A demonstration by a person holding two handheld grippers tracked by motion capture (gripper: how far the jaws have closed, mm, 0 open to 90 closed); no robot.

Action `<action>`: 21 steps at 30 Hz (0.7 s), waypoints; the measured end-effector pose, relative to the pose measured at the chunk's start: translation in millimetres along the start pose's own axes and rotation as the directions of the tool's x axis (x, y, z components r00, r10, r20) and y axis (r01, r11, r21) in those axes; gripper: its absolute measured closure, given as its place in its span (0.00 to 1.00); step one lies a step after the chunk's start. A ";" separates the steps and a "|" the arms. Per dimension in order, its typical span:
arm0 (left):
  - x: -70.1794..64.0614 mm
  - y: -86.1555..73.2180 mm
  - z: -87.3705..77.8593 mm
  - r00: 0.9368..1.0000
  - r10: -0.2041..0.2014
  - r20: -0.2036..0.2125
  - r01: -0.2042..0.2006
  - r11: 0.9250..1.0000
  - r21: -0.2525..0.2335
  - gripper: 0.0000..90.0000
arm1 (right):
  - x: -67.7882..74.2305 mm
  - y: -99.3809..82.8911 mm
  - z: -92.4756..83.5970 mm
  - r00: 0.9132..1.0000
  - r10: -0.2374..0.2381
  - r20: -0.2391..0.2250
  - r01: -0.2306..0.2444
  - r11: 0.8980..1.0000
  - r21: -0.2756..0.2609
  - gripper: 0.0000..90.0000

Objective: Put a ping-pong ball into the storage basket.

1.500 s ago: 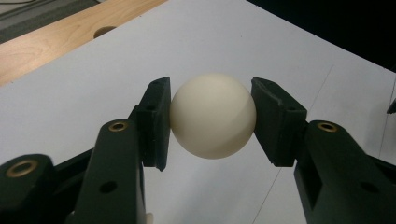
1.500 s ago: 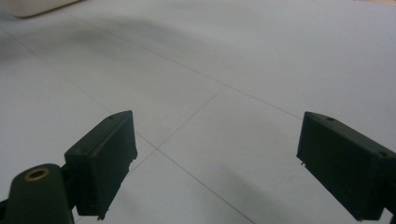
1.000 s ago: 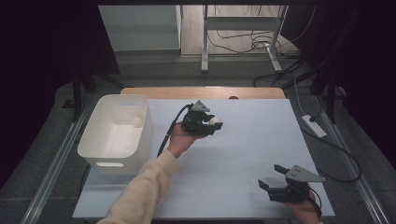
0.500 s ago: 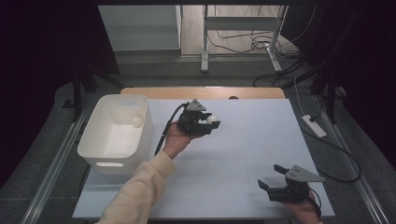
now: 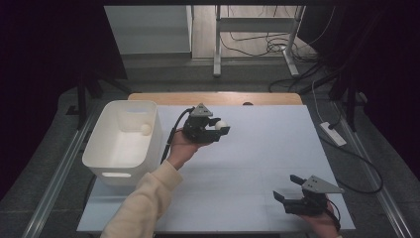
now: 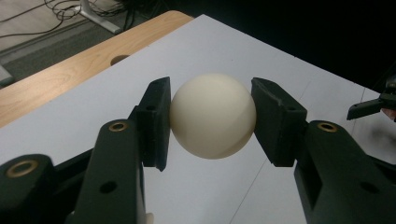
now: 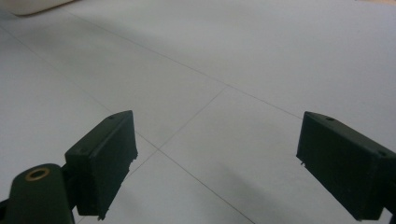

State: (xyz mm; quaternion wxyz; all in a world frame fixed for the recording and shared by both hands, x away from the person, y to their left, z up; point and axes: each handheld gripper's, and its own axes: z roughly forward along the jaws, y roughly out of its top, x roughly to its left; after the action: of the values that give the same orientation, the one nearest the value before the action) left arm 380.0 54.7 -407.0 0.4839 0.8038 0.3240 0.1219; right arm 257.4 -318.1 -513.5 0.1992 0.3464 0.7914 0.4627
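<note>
A white rectangular plastic bin [image 5: 119, 144] with rounded corners stands on the left part of the pale grey table [image 5: 257, 163], its long side running away from the person, and a small cream-white ball [image 5: 145, 129] lies inside it against the far right wall; the rest of its floor is bare. A second smooth cream-white round ball [image 6: 213, 115] sits between the pads of the left tongs [image 5: 218, 128], which are clamped on it from both sides: in the left gripper view each black pad presses flat against the ball's flanks, so the grip runs across its widest part. Being a sphere, this ball has no long axis and no facing that can be told; its surface is plain, without mark or seam. In the high view the held ball [image 5: 221, 124] is lifted clear of the table, just to the right of the bin and near the table's far middle, with the left tongs lying roughly level and their tips pointing to the right, away from the bin. The right tongs [image 5: 286, 187] rest low by the table's near right corner, well apart from the ball, their tips pointing left; in the right gripper view the two black pads stand wide apart with bare table surface between them.
</note>
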 end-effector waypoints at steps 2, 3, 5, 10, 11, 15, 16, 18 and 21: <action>0.4 -0.2 -1.4 1.000 -0.002 -0.001 0.002 1.000 -0.003 0.56 | -0.3 -0.1 0.1 1.000 0.002 -0.002 -0.002 1.000 -0.002 0.14; 0.4 -0.2 -1.4 1.000 -0.002 -0.001 0.002 1.000 -0.003 0.56 | -0.3 -0.1 0.1 1.000 0.002 -0.002 -0.002 1.000 -0.002 0.14; 0.8 -0.3 -3.4 1.000 0.001 -0.006 -0.001 1.000 -0.003 0.56 | -0.1 -0.2 0.1 1.000 0.000 0.000 0.000 1.000 0.001 0.14; 0.1 -0.2 -8.6 1.000 0.002 -0.012 -0.002 1.000 -0.014 0.56 | 0.1 -0.2 -0.2 1.000 0.000 0.000 0.000 1.000 0.001 0.14; 0.0 -0.2 -9.4 1.000 0.002 -0.011 -0.002 1.000 -0.015 0.56 | 0.0 -0.2 -0.1 1.000 -0.001 0.000 0.001 1.000 0.001 0.14; 0.4 -0.3 -13.9 1.000 0.000 -0.011 0.000 1.000 -0.021 0.56 | 0.2 -0.2 -0.1 1.000 -0.003 0.000 0.003 1.000 0.003 0.14; 0.7 -0.3 -15.3 1.000 -0.001 -0.010 0.001 1.000 -0.023 0.56 | 0.2 -0.1 -0.1 1.000 -0.002 0.000 0.002 1.000 0.002 0.14; 1.4 -0.4 -17.6 1.000 -0.004 -0.010 0.003 1.000 -0.025 0.56 | 0.1 -0.1 -0.1 1.000 -0.003 0.000 0.003 1.000 0.001 0.14; 2.5 -0.7 -21.9 1.000 -0.010 -0.017 0.009 1.000 -0.029 0.56 | 0.5 0.1 -0.3 1.000 -0.005 0.002 0.005 1.000 0.004 0.14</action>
State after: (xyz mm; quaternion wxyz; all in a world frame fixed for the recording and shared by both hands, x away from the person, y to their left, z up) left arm 370.5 71.8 -397.0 0.4935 0.7940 0.3300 0.1311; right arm 256.9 -317.9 -513.3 0.2004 0.3451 0.7929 0.4604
